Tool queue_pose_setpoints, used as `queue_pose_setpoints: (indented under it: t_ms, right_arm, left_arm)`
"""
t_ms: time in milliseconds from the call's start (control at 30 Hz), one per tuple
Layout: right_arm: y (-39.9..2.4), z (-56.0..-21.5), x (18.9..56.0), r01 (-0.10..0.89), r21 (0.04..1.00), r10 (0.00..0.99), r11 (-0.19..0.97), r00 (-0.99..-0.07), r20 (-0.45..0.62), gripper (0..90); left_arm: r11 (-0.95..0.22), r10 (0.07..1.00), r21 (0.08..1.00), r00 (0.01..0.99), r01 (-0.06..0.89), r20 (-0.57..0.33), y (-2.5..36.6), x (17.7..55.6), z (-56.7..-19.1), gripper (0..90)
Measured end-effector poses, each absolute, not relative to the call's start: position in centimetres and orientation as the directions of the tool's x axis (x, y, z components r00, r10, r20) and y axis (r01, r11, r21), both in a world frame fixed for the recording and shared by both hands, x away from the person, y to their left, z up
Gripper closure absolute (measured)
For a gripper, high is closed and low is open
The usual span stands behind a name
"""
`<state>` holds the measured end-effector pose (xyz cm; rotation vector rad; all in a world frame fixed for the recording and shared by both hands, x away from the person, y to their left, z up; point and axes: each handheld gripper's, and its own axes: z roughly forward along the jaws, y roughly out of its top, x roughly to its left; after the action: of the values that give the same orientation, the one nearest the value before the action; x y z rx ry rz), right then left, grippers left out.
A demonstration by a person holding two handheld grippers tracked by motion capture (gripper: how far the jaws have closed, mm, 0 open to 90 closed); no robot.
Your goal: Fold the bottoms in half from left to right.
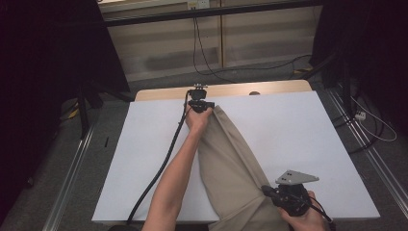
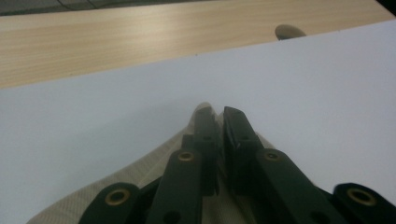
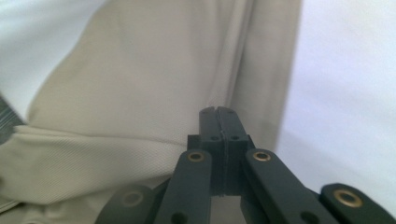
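A long beige cloth (image 1: 231,163) lies lengthwise on the white table cover (image 1: 298,130), running from the far middle to the near edge. At its far end my left gripper (image 1: 202,102) is shut on the cloth's tip. In the left gripper view the jaws (image 2: 218,112) pinch a beige corner (image 2: 140,170) just above the white cover. My right gripper (image 1: 265,190), topped by a grey plate, is at the cloth's near right edge. In the right gripper view its jaws (image 3: 218,109) are pressed together on a fold of the cloth (image 3: 140,93), and creases run up from the tips.
A strip of wooden tabletop (image 1: 226,90) with a round hole (image 1: 254,93) shows beyond the white cover. A black cable (image 1: 159,173) trails back from the left gripper along the forearm. Stands, rails and cables are on the floor around the table.
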<state>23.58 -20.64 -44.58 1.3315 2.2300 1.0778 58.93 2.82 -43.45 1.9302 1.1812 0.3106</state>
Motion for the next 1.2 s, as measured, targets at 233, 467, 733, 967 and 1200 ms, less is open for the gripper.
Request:
queue_pose_setpoints:
  t_ms: [233, 467, 733, 967, 1200]
  right_arm:
    - [-21.4, -45.4, 23.4, 0.648, 0.699, 0.864, 0.303, -0.496, 0.086, 90.0]
    - [-21.7, -45.6, 23.5, 0.670, 0.679, 0.871, 0.301, -0.484, 0.091, 89.6]
    - [-22.9, -45.1, 22.8, 0.672, 0.685, 0.896, 0.281, -0.439, 0.063, 86.4]
    - [-21.4, -44.2, 21.3, 0.579, 0.756, 0.838, 0.305, -0.540, 0.076, 70.4]
    - [-16.3, -45.2, 20.3, 0.498, 0.726, 0.671, 0.474, -0.738, 0.068, 60.2]
  left_arm:
    - [-0.188, 0.816, 0.771, 0.534, 0.608, -0.222, 2.3, 58.6, -43.7, 55.0]
    - [-0.240, 0.812, 0.785, 0.561, 0.571, -0.160, 4.1, 56.3, -42.2, 30.9]
    - [-0.274, 0.786, 0.783, 0.599, 0.558, -0.152, 7.3, 51.8, -43.7, 28.5]
    - [-0.368, 0.732, 0.755, 0.669, 0.543, -0.124, 8.8, 46.7, -44.4, 26.4]
    - [-0.448, 0.638, 0.744, 0.760, 0.496, -0.123, 9.0, 40.5, -44.6, 30.4]
